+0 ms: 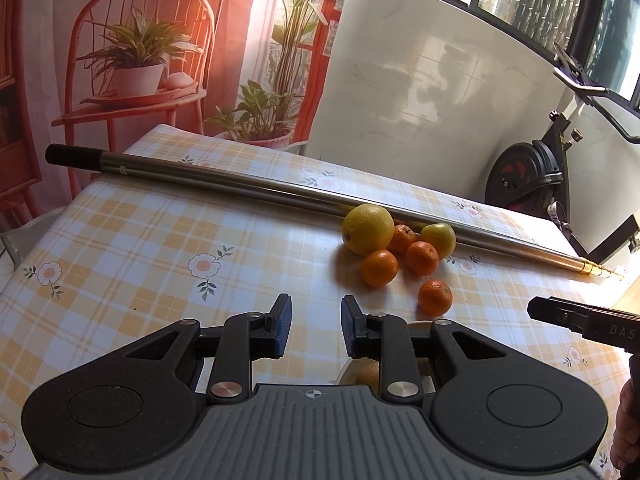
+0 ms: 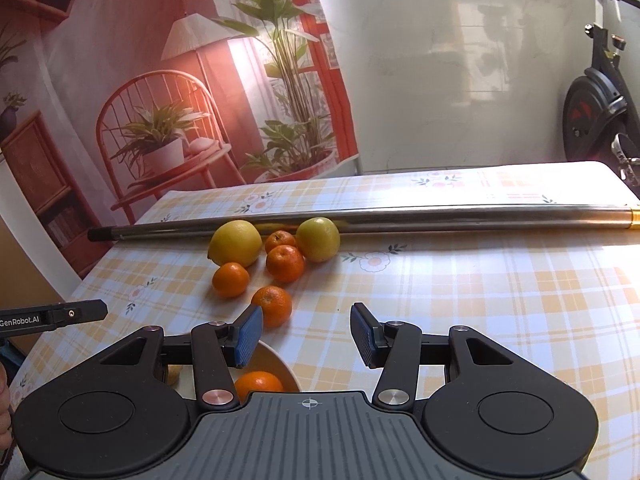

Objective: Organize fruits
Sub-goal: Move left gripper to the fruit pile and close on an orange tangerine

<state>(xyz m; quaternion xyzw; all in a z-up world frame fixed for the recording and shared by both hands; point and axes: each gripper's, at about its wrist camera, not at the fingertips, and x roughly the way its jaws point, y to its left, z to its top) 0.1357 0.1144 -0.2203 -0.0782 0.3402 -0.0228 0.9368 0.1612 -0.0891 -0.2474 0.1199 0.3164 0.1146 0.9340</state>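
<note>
We see both grippers, left (image 1: 316, 326) & right (image 2: 307, 334), fingers spread, grasping nothing. 6 loose fruits (image 2: 276, 260) lie just before the metal pole (image 2: 400, 218); 1 tangerine (image 2: 258, 385) sits in the bowl (image 2: 280, 360), nearer us.

Checked-cloth table (image 2: 480, 300): metal pole (image 2: 440, 216), 2 yellow fruits (image 2: 236, 242), 4 mandarins (image 2: 285, 263), bowl (image 2: 288, 372).

The near table (image 2: 480, 300) to the right of the fruit cluster (image 2: 276, 256) is left bare for passage. Behind the cluster, the way is barred by a long metal pole (image 2: 440, 216); a bowl (image 2: 280, 364) lies close under the right tongs (image 2: 307, 334).
</note>
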